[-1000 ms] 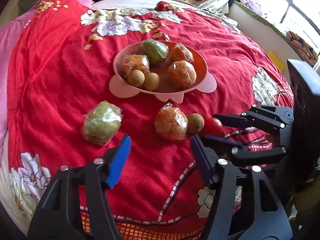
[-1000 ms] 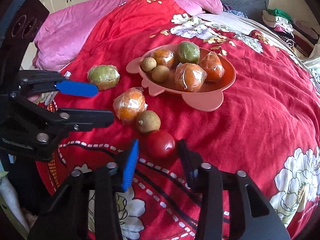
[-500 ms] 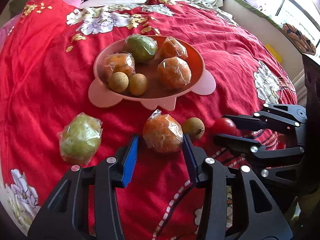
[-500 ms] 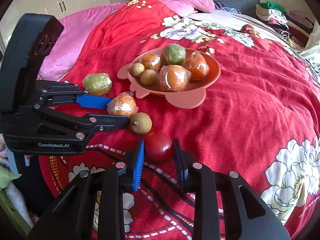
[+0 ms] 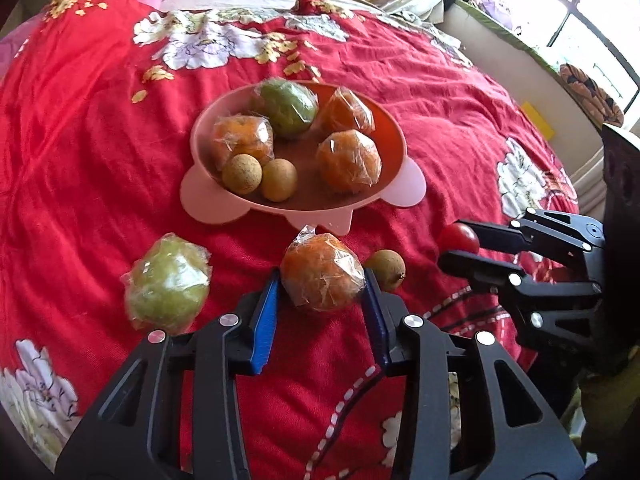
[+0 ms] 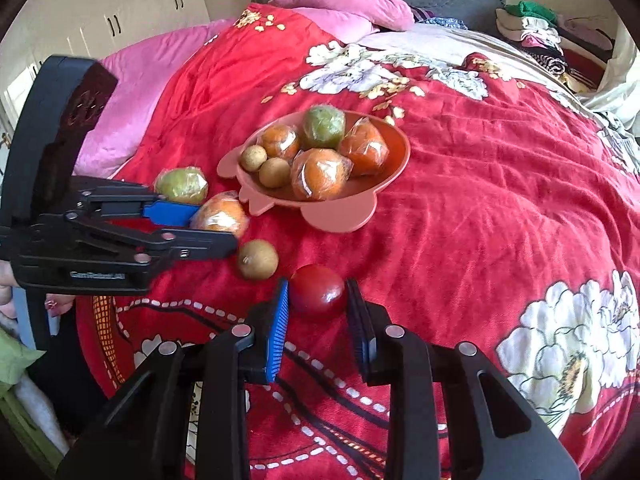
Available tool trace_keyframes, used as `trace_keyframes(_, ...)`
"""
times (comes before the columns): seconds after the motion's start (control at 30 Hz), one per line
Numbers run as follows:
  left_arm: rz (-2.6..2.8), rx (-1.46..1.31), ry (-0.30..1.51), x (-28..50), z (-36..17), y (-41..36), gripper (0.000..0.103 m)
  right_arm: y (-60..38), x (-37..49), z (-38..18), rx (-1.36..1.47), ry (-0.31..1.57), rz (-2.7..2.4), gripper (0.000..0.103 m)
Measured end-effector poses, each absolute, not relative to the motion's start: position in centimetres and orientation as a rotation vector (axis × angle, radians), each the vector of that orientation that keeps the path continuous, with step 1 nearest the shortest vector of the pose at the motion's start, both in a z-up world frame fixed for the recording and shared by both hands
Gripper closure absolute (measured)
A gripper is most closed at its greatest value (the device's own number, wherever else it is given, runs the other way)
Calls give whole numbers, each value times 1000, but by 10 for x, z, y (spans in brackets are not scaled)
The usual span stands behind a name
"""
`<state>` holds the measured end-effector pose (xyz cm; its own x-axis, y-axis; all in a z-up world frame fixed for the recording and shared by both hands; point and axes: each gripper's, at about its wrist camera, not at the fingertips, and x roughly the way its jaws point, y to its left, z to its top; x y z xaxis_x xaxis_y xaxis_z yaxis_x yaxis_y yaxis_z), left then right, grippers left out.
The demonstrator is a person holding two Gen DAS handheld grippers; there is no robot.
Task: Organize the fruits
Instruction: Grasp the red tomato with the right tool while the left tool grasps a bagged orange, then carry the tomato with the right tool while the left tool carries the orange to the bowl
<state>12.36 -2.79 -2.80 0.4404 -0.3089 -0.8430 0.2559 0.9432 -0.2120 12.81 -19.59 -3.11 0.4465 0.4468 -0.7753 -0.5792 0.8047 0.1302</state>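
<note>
While the red floral blanket (image 5: 420,92) carries all the fruit, we find the pink bowl (image 5: 200,204) near its middle. It holds three wrapped oranges, one wrapped green fruit and two small brown fruits.

Left gripper (image 5: 322,298): its jaws have just been closing and now stand narrow around a wrapped orange (image 5: 322,276), which lies on the blanket just in front of the bowl's near rim. In the left wrist view both blue pads touch the wrapping at the orange's sides. We read this as a grip on the orange. The right wrist view shows the same gripper (image 6: 208,228) from the side, with the orange (image 6: 222,214) between its fingers.

Right gripper (image 6: 318,306): its jaws are drawn in narrow on a red tomato (image 6: 318,290), with the pads against both sides. The tomato lies nearer the blanket's front edge than the bowl. In the left wrist view the same gripper (image 5: 456,246) shows the tomato (image 5: 459,237) at its fingertips. We cannot tell whether the tomato rests on the blanket or sits just clear of it.

Loose fruit on the blanket:
- A wrapped green fruit (image 5: 168,284) lies to the left of the held orange, apart from it.
- A small brown fruit (image 5: 386,270) lies just beside the orange on its right, between the two grippers.

A pink pillow (image 6: 344,4) lies at the blanket's far edge.
</note>
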Motion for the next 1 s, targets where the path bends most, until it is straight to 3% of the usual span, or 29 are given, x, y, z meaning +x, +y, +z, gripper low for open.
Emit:
trace_keyframes(0.53,-325,-66,973,126,13,-15,72,-201,138,-3,-156,839,624,76)
trace_keyframes(1.0,-326,-50,963,145,18,-23,72,-199,154,17,-158,791,619,76)
